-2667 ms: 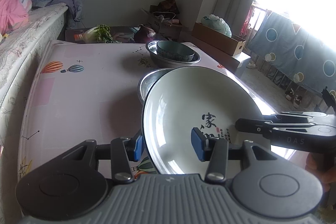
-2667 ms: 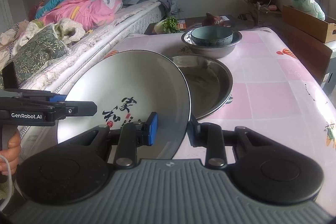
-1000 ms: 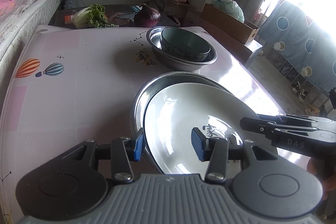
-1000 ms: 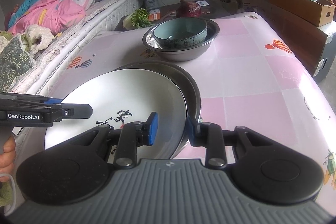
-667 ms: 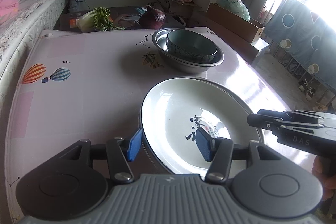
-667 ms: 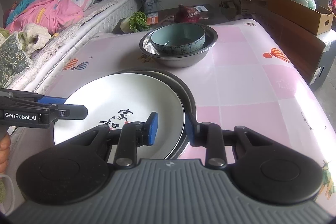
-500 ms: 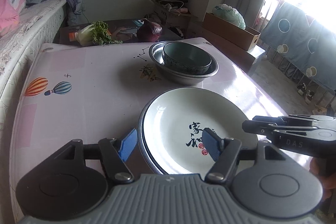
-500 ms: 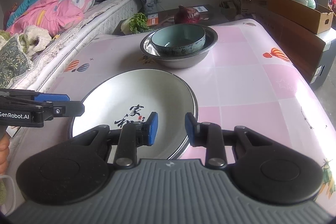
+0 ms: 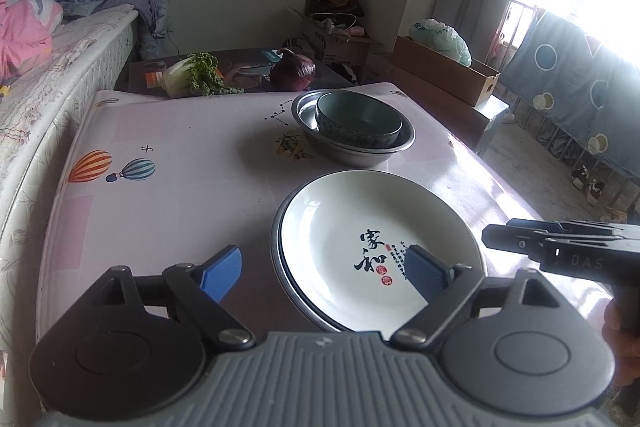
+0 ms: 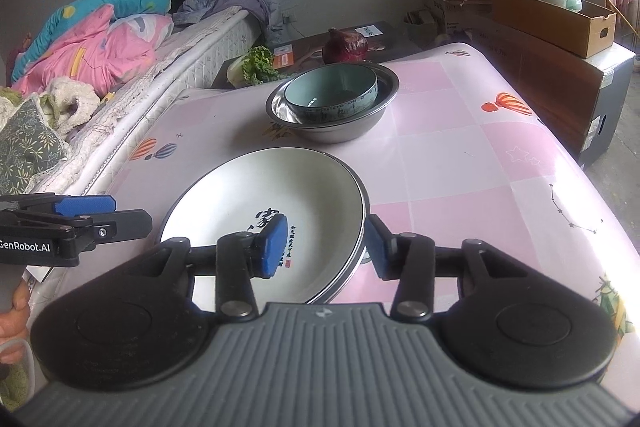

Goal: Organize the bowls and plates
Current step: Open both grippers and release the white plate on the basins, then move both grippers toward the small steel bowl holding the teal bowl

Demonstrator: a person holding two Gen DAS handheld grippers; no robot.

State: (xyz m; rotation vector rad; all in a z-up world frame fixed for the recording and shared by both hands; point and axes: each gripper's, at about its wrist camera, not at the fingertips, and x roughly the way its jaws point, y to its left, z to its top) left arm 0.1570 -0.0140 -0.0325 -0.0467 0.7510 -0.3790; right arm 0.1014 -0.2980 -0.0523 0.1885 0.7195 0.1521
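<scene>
The white plate (image 9: 360,227) with black calligraphy lies flat inside the shallow steel plate (image 9: 275,231) on the pink table. My left gripper (image 9: 323,274) hovers over the plate's near-left rim. Its jaws are opening wide and its blue pads (image 9: 221,270) are clear of the rim. In the right wrist view the white plate (image 10: 260,195) has its right rim between the jaws of my right gripper (image 10: 326,249). These jaws are opening too and do not press on it. Further back a teal bowl (image 9: 358,119) sits in a steel basin (image 9: 352,153).
Beyond the table's far edge a low dark stand holds a leafy cabbage (image 9: 192,77) and a purple cabbage (image 9: 294,73). A bed (image 10: 120,67) with bedding runs along the left. Cardboard boxes (image 10: 560,23) stand to the right. A hand (image 10: 12,311) holds the left gripper.
The white plate came down from a tilt and now lies flat in the steel plate. Both grippers let go of its rim, opened and drew back a little upward.
</scene>
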